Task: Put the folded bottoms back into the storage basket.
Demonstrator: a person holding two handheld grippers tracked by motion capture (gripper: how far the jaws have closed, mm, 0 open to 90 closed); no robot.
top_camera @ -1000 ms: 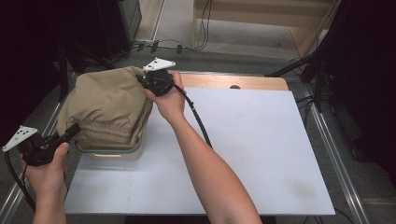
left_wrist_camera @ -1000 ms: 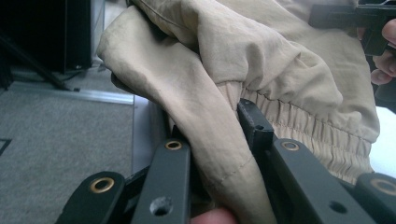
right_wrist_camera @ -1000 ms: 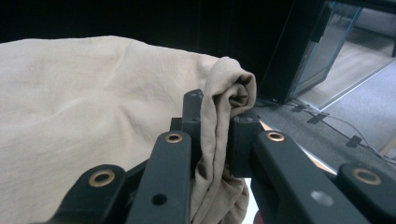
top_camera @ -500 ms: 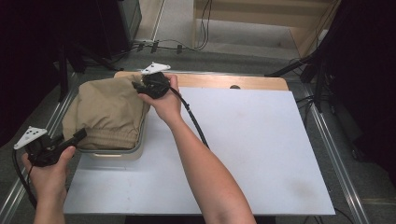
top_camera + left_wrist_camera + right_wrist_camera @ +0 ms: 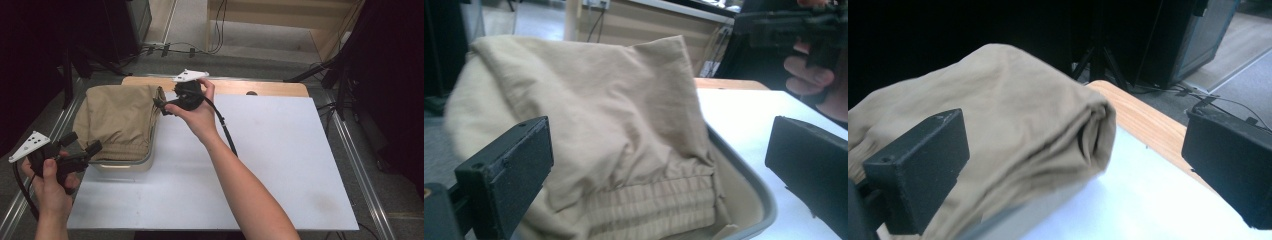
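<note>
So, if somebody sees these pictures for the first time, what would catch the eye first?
Probably the folded tan garment, piled in a shallow grey tray at the left of the white table. Next, the two black grippers: the right gripper hovers at the garment's far corner, the left gripper at its near edge. Both have just been opening, with nothing between their fingers.

White table top [image 5: 280, 165], wooden board [image 5: 270, 88] behind.

A folded tan cotton garment with a ribbed elastic waistband [image 5: 117, 120] lies heaped in a shallow grey plastic bin [image 5: 145, 162], its folds bulging over the bin's rim.
</note>
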